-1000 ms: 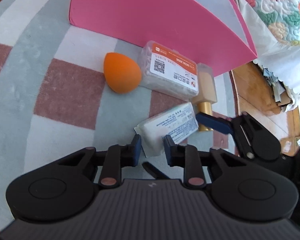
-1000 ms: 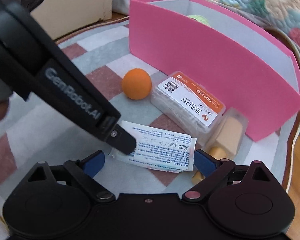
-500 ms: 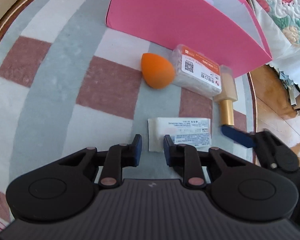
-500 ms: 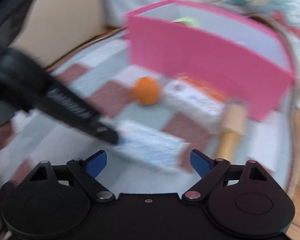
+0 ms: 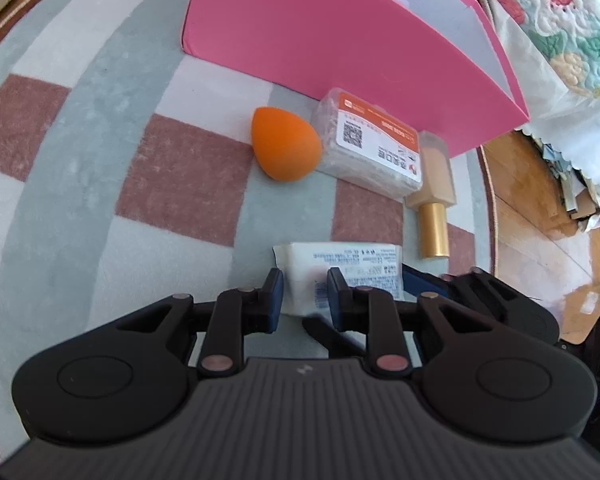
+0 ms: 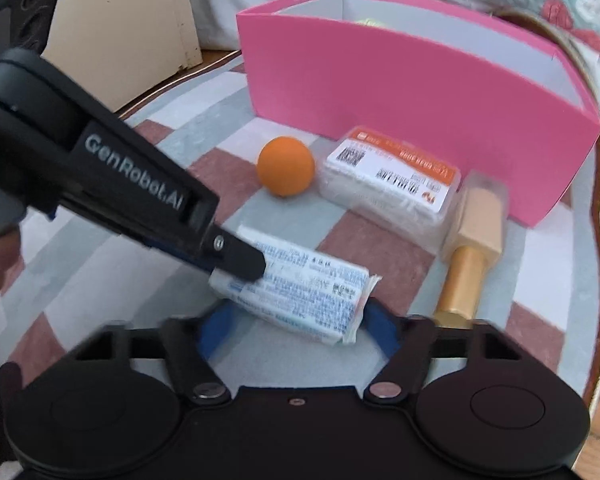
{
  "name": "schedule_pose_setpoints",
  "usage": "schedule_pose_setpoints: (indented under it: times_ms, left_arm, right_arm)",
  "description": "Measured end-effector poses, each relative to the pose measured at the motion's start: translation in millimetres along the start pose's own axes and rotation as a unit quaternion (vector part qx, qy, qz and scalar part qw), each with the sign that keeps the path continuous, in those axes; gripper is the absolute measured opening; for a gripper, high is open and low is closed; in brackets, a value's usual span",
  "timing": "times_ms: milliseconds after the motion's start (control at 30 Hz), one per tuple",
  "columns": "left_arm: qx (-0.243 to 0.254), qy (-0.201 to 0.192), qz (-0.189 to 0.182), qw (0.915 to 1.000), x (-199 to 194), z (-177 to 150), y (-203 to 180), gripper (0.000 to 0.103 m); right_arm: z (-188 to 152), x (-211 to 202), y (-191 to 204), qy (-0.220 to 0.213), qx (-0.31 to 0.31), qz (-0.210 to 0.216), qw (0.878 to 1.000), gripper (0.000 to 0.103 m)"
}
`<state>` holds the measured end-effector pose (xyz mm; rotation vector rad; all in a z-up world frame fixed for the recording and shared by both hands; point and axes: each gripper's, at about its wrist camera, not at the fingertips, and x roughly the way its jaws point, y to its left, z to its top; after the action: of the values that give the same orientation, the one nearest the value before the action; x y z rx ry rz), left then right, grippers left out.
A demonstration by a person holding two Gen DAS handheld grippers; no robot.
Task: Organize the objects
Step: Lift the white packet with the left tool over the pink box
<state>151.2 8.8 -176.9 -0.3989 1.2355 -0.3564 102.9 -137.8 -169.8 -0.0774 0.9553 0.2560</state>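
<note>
Left wrist: left gripper [image 5: 305, 294] pinching near edge of white packet [image 5: 342, 266], fingers narrowly apart. Soft, light, crinkly; better gripped mid-body.

Right wrist: right gripper [image 6: 296, 326] spread wide, empty, packet [image 6: 300, 292] between fingertips, tilted.
</note>
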Motion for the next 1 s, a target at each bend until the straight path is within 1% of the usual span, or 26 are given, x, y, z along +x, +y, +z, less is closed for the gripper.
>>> schedule_pose_setpoints:
  times_ms: [67,133,233,333,433,533,633,767,1000]
  left_arm:
    - [0.009,-0.003,0.009,0.9999,-1.5,-1.5,-2.6,0.022]
    - [0.019,-0.005,0.019,0.9996,-6.3,-5.3,-6.1,0.022]
    - [0.032,-0.001,0.027,0.9991,-16.7,-16.4,-13.6,0.022]
    - [0.045,0.000,0.027,0.9986,-28.6,-24.8,-23.9,0.023]
    - [0.056,0.003,0.027,0.9980,-40.3,-31.1,-34.6,0.023]
    - [0.051,0.018,0.017,0.9984,-51.0,-34.7,-41.1,0.024]
    - [0.057,0.018,0.012,0.9981,-63.6,-36.5,-46.6,0.024]
    - [0.063,0.010,0.011,0.9979,-84.2,-36.0,-53.0,0.024]
    - [0.074,-0.020,0.008,0.9970,-126.5,-27.4,-67.7,0.025]
  right_arm:
    - [0.3,-0.9,3.5,0.002,-0.007,-0.007,1.000,0.062]
    - [0.0,-4.8,6.2,0.007,-0.012,-0.008,1.000,0.059]
    - [2.0,-14.4,12.8,0.024,-0.018,-0.006,1.000,0.059]
    - [1.4,-30.7,19.4,0.028,-0.036,-0.013,0.999,0.059]
    - [4.4,-47.5,19.8,0.038,-0.039,-0.013,0.998,0.059]
    - [4.8,-64.7,26.0,0.060,-0.057,-0.019,0.996,0.059]
    - [5.8,-83.5,35.4,0.058,-0.079,-0.032,0.995,0.059]
    - [14.5,-96.4,38.9,0.052,-0.081,-0.029,0.995,0.059]
    - [35.6,-128.3,42.5,0.014,-0.102,-0.030,0.994,0.059]
